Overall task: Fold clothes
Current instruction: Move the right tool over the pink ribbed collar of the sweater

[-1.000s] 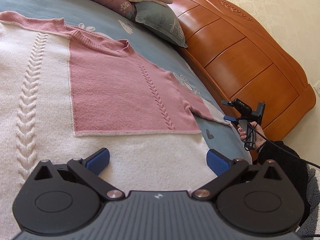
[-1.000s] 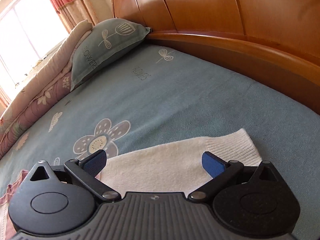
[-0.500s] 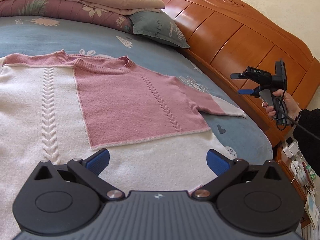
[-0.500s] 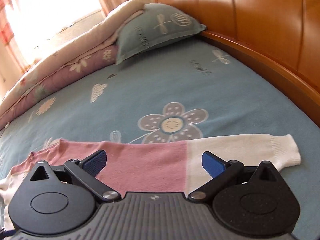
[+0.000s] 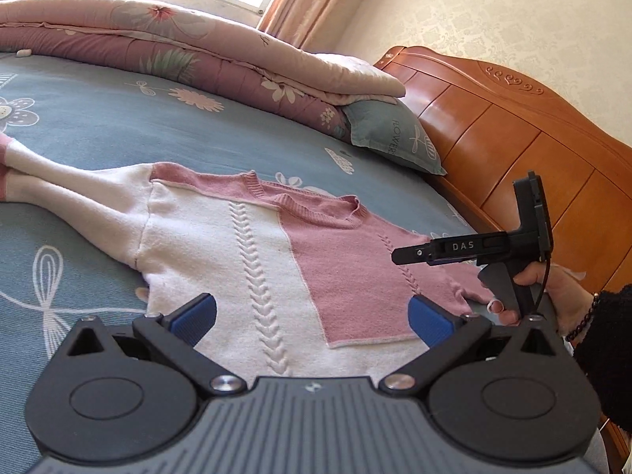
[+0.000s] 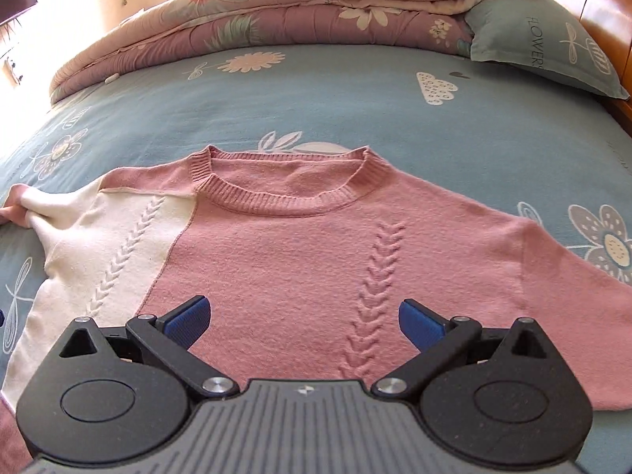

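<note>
I held both grippers, left (image 5: pixel 312 314) and right (image 6: pixel 302 318), fingers spread and empty. The pink-and-white sweater (image 6: pixel 300 245) lay flat just ahead of the fingertips.

A knitted sweater (image 6: pixel 300 245) in pink and cream lies front up and spread flat on the blue flowered bed sheet (image 6: pixel 355 91); its ribbed round collar points toward the pillows; two raised braid patterns run down the chest; one sleeve stretches out pink, the other cream and rumpled.
</note>
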Demonstrator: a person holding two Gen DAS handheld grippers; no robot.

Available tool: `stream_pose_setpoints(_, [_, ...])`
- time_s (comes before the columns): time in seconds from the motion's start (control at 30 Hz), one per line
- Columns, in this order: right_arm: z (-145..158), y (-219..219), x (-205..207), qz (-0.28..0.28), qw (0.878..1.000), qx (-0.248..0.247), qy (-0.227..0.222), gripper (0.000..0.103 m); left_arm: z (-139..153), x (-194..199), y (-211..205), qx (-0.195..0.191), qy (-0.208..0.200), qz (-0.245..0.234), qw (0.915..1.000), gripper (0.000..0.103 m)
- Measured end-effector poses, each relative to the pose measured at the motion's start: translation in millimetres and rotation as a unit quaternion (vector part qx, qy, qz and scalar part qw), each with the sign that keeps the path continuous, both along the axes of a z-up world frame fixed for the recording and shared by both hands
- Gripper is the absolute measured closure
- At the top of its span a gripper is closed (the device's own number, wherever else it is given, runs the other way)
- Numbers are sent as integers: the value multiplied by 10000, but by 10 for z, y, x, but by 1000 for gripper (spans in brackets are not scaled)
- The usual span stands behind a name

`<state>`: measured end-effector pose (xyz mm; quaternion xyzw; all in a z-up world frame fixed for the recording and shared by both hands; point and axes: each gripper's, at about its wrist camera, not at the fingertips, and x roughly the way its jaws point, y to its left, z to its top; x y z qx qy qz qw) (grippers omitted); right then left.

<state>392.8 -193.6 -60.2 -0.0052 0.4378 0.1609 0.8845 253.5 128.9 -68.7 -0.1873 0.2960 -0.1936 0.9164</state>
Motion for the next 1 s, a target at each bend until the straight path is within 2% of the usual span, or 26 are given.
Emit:
stream_pose_setpoints(0.17, [-182, 359, 375, -345, 9993, 97, -106, 0, 10, 87, 164, -244, 160, 322, 9991, 1])
stream_pose_setpoints(0.3, [-264, 610, 640, -562, 9979, 56, -311, 0, -2, 156, 180, -54, 256, 496, 9984, 1])
stream_pose_setpoints(0.37, [-319, 762, 774, -514, 9982, -60, -301, 0, -17, 184, 214, -94, 292, 534, 9981, 1])
stream_pose_setpoints(0.5, [-426, 1060, 1006, -393, 9958, -666, -487, 0, -64, 223, 295, -222, 362, 655, 9969, 1])
stream_pose_setpoints(0.73, [-427, 1189, 1421, -651, 9939, -749, -490, 0, -83, 240, 350, -250, 364, 763, 9961, 1])
stream_pose_setpoints(0.87, [-228, 1161, 1222, -302, 9961, -624, -540, 0, -63, 212, 393, -321, 305, 810, 9957, 1])
stream_pose_setpoints(1.0, [-24, 947, 748, 106, 9964, -695, -481, 0, -46, 186, 443, -500, 248, 828, 9950, 1])
